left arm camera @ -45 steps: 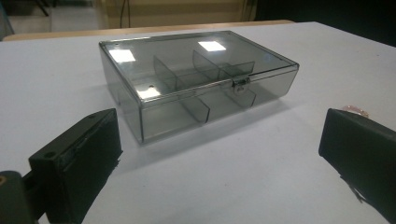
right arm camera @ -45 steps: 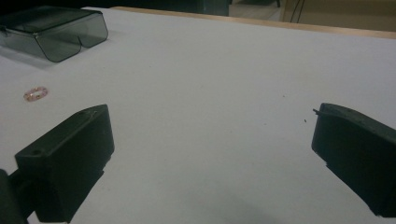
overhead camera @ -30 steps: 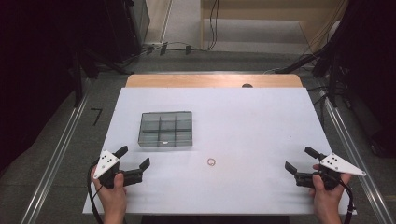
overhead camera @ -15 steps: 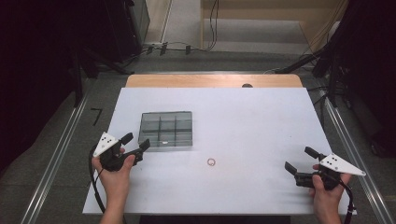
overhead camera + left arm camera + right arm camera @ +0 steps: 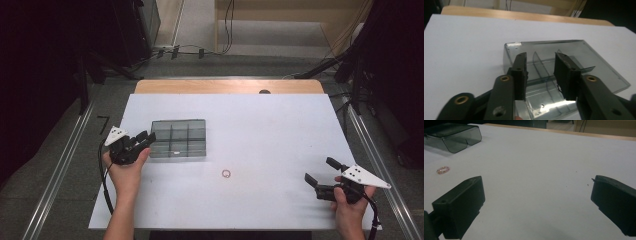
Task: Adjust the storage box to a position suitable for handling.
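A smoky clear plastic box (image 5: 178, 138) with several compartments lies on the white tabletop (image 5: 270, 125), left of centre. My left gripper (image 5: 146, 137) is at the box's left edge. Its jaws have just been closing and stand narrowed, with a gap still between them. In the left gripper view the gripper (image 5: 540, 58) hovers over the near end of the box (image 5: 584, 57), pads pressing on nothing. A small pinkish ring (image 5: 226, 173) lies on the table in front of the box. My right gripper (image 5: 319, 170) rests wide open near the front right, with bare table between its jaws (image 5: 536, 187); the ring (image 5: 443, 170) and box (image 5: 454, 136) lie far to its left.
A wooden strip (image 5: 230, 86) borders the table's far edge. Metal rails (image 5: 65, 165) run along both sides on the floor. Cables and dark equipment (image 5: 190, 50) lie beyond the far edge.
My left gripper moved forward and rightward from the table's front left up to the box's left edge, and its jaws narrowed. The right gripper, ring and box stayed put.
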Tool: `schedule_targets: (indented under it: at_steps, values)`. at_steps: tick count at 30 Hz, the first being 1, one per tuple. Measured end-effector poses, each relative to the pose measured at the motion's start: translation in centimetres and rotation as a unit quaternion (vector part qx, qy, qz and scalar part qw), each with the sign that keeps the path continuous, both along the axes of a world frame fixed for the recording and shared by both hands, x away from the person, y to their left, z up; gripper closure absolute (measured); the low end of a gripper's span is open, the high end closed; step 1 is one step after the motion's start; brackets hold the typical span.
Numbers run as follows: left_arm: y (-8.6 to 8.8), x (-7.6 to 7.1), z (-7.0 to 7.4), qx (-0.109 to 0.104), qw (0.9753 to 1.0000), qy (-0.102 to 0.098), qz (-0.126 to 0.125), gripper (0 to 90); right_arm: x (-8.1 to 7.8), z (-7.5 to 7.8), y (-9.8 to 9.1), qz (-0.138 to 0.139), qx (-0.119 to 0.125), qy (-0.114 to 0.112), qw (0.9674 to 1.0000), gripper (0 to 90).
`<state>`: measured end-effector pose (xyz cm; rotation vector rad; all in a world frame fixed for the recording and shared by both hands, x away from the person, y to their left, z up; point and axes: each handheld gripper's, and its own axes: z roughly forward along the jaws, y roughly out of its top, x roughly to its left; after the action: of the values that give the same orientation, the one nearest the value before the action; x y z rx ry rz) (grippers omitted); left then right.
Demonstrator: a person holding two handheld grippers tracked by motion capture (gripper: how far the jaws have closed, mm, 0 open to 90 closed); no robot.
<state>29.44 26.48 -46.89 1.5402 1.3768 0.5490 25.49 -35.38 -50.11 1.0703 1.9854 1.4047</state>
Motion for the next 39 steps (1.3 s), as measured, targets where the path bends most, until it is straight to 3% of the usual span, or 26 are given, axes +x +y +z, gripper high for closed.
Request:
schedule_targets:
  at_steps: [1,6,9,16,19,30,39]
  values:
    - [0.4,0.5,-0.2,0.001,0.9999,0.01,0.01,69.7,0.0,0.0,0.0,0.0,-0.001,0.0,1.0,0.0]
    - [1.2,1.1,-0.8,-0.005,0.9996,0.02,0.018,83.8,0.0,0.0,0.0,-0.002,-0.001,0.0,1.0,0.0]
    - [1.6,1.5,-1.4,0.01,0.9993,0.034,0.014,89.5,0.0,0.0,0.1,-0.003,-0.005,-0.001,1.0,0.0]
    - [1.9,2.2,-2.3,0.011,0.9986,0.051,0.008,89.8,0.0,0.0,0.1,-0.006,-0.004,0.002,1.0,0.0]
    - [1.6,2.6,-2.9,0.016,0.9974,0.069,0.006,89.9,0.0,0.0,0.1,-0.006,-0.004,0.001,1.0,0.0]
    - [1.5,2.6,-2.8,0.017,0.9971,0.073,0.008,90.0,0.1,0.1,0.1,-0.003,-0.002,0.007,1.0,0.0]
    - [0.3,2.8,-2.8,0.018,0.9973,0.071,-0.01,90.0,0.0,0.5,0.6,0.005,-0.012,0.005,0.9999,0.0]
